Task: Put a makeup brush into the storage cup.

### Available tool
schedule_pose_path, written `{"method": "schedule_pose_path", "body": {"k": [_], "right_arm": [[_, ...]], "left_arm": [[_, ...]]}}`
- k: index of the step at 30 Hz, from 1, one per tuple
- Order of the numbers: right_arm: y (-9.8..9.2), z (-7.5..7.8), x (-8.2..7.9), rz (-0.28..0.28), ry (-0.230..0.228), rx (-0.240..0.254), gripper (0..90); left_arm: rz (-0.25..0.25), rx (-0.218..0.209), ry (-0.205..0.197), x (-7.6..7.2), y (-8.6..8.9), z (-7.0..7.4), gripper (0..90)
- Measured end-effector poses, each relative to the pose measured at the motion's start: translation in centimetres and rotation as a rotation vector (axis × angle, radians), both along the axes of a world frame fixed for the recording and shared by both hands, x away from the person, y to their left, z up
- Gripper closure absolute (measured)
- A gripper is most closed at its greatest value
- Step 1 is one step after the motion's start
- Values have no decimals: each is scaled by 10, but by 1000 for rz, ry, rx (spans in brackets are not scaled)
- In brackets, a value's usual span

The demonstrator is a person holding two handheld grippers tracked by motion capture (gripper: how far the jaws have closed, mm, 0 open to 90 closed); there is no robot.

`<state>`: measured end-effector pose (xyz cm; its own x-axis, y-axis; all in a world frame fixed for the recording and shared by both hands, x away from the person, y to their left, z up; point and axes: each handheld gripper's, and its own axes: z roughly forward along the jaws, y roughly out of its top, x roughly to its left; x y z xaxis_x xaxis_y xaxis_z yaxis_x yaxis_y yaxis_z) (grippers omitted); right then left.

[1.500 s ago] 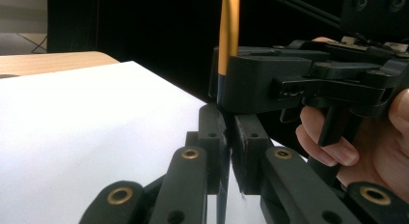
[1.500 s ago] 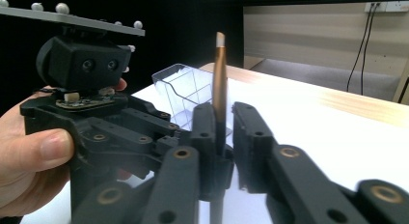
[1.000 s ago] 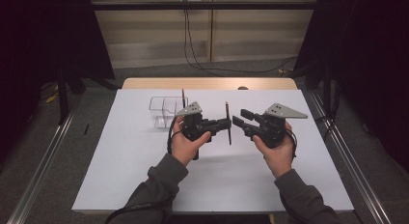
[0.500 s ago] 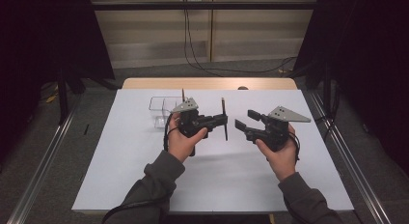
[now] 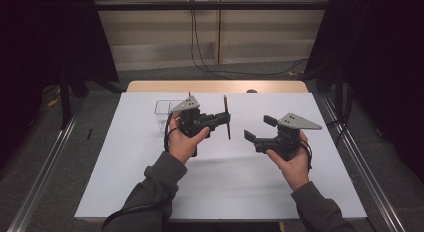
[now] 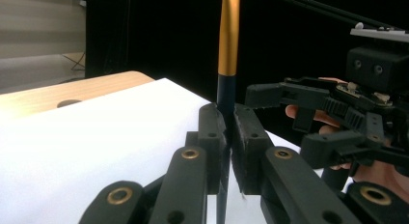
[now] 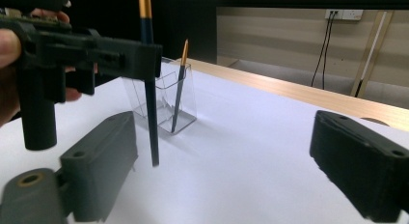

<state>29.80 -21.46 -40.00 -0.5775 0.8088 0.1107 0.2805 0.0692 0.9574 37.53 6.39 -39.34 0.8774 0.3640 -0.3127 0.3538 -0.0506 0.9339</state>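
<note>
A dark blue pencil point(image 5: 229, 132) with a gold upper end point(image 6: 228, 35) stands upright above the white table. My left gripper point(image 5: 226, 117) is shut on its shaft, both pads pressing it point(image 6: 227, 122). My right gripper point(image 5: 259, 128) hangs to the right of the pencil and does not touch it. Its jaws have just been opening, and they stand wide with nothing between them point(image 7: 229, 171). Past the left gripper stands a clear plastic holder point(image 7: 164, 101), with a second pencil point(image 7: 179, 84) leaning inside it.
A white sheet point(image 5: 225, 192) covers the table, and a strip of bare wood point(image 5: 215, 86) shows at the far edge. The clear holder point(image 5: 162, 109) stands at the back left. Metal rails run along the floor on both sides.
The right gripper's jaws have spread and drawn back to the right, away from the pencil. The left gripper still holds the pencil and has hardly moved.
</note>
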Motion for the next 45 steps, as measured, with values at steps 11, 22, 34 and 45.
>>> {"method": "schedule_pose_path", "body": {"k": [11,22,34,45], "right_arm": [[-3,-3,-5,-10,-17,-5,14],[-7,-4,-7,-13,-27,-8,7],[-16,-4,-10,-14,-45,-29,0],[-22,-6,-15,13,-66,-56,0]], "left_arm": [[17,-6,-17,4,9,5,834],[22,7,-29,6,13,6,834],[32,-1,-22,5,13,6,834],[35,5,-29,7,14,6,834]]}}
